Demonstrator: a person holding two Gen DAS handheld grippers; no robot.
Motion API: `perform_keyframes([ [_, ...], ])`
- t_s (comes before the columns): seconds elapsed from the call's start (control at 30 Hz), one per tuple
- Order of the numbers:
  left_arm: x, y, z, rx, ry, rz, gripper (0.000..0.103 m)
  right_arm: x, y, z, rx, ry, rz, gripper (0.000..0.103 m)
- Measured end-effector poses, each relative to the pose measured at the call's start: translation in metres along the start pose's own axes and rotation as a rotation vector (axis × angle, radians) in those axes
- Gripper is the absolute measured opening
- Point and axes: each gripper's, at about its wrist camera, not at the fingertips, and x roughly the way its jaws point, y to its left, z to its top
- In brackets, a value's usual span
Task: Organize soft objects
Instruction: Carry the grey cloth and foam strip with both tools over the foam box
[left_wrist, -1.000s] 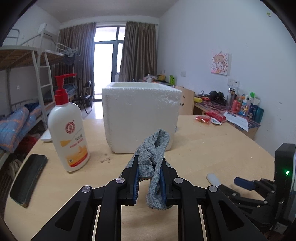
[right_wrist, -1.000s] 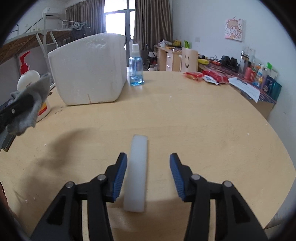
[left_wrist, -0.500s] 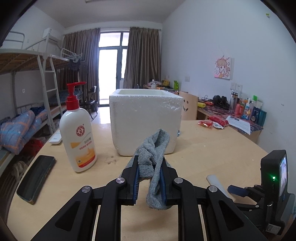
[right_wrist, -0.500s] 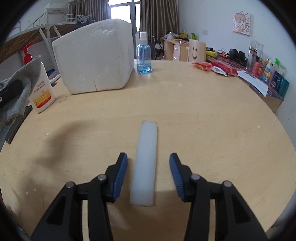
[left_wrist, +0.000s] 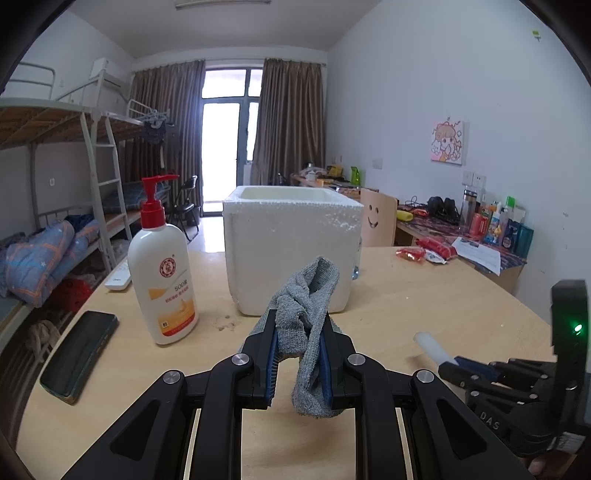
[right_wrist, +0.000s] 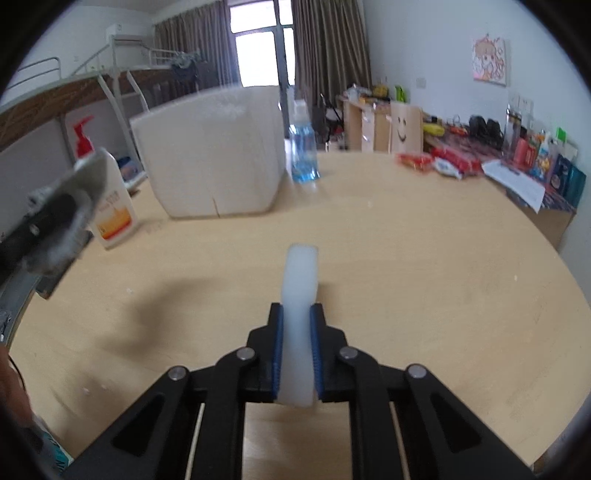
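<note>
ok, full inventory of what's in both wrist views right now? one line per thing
grey knitted cloth: 1, grey, clamped in the left gripper, above the table
white translucent foam strip: 1, milky white, clamped in the right gripper
white styrofoam box: 1, white, open top, mid-table
white lotion pump bottle: 1, white with red pump, left of the box
clear blue spray bottle: 1, blue liquid, right of the box
black phone: 1, black, flat at the table's left edge
red snack packets: several, red, far right of the table
round wooden table: 1, light wood
left gripper: 1, black, blue pads, shut
right gripper: 1, black, blue pads, shut
</note>
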Motion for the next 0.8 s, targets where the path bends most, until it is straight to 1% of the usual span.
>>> perform_keyframes([
  [0.33,-0.008,-0.003,0.008,-0.015,-0.025,0.009,0.020,-0.027,0.016,0.020,-0.048,-0.098,0.058,0.017],
  [0.53,-0.013,-0.004,0.016,-0.009,-0.041,0.022,0.020,-0.033,0.019,0.030,-0.055,-0.123,0.087,0.017],
  [0.8,-0.012,-0.007,0.028,-0.003,-0.042,0.031,0.020,-0.039,0.025,0.049,-0.084,-0.163,0.126,0.017],
])
